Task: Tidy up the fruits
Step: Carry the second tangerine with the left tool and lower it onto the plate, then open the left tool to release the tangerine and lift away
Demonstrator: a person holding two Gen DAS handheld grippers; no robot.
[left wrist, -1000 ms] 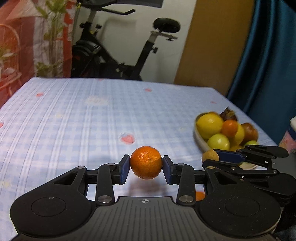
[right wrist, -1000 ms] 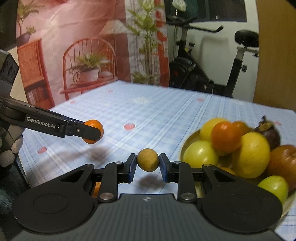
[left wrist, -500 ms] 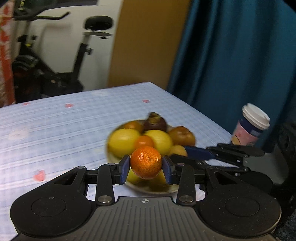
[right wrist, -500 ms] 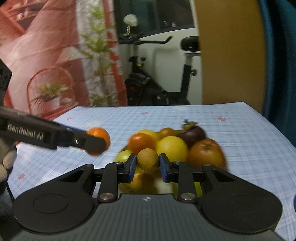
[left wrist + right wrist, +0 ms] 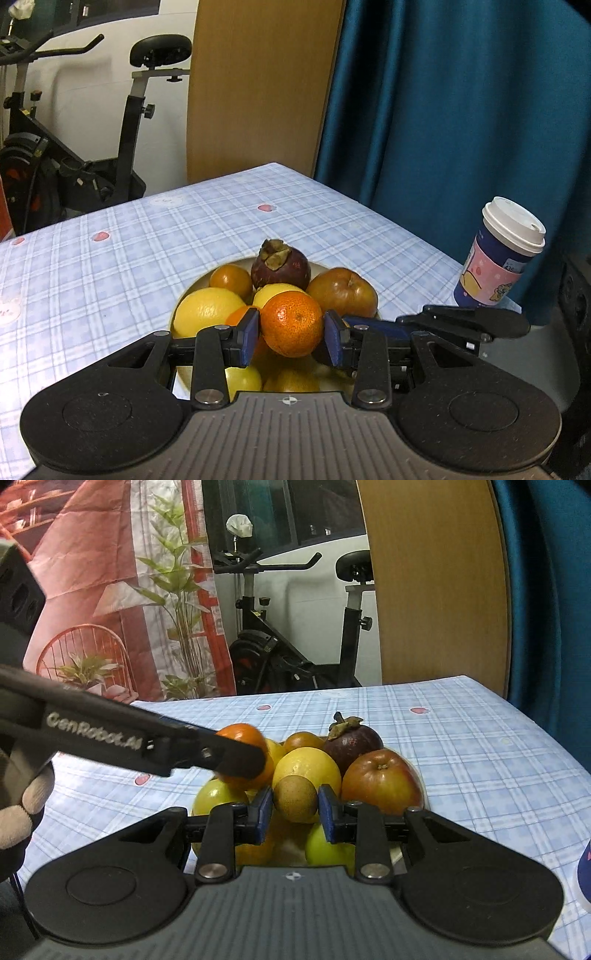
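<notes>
My left gripper (image 5: 291,338) is shut on an orange mandarin (image 5: 291,323) and holds it just above a pale fruit bowl (image 5: 199,286). The bowl holds lemons (image 5: 207,310), a mangosteen (image 5: 280,263), a red apple (image 5: 341,291) and several other fruits. My right gripper (image 5: 295,810) is shut on a small round brown fruit (image 5: 295,798) over the near side of the same bowl. The left gripper (image 5: 236,760) with its mandarin (image 5: 242,734) reaches in from the left in the right wrist view. The right gripper's fingers (image 5: 373,326) show at right in the left wrist view.
The bowl stands on a table with a blue checked cloth (image 5: 110,266). A lidded paper cup (image 5: 498,254) stands at the table's right edge. An exercise bike (image 5: 295,635), a wooden panel (image 5: 258,81) and a blue curtain (image 5: 461,110) lie beyond the table.
Both grippers have swung toward the bowl and moved in over it, each still holding its fruit. The bowl now sits right under both sets of fingers.
</notes>
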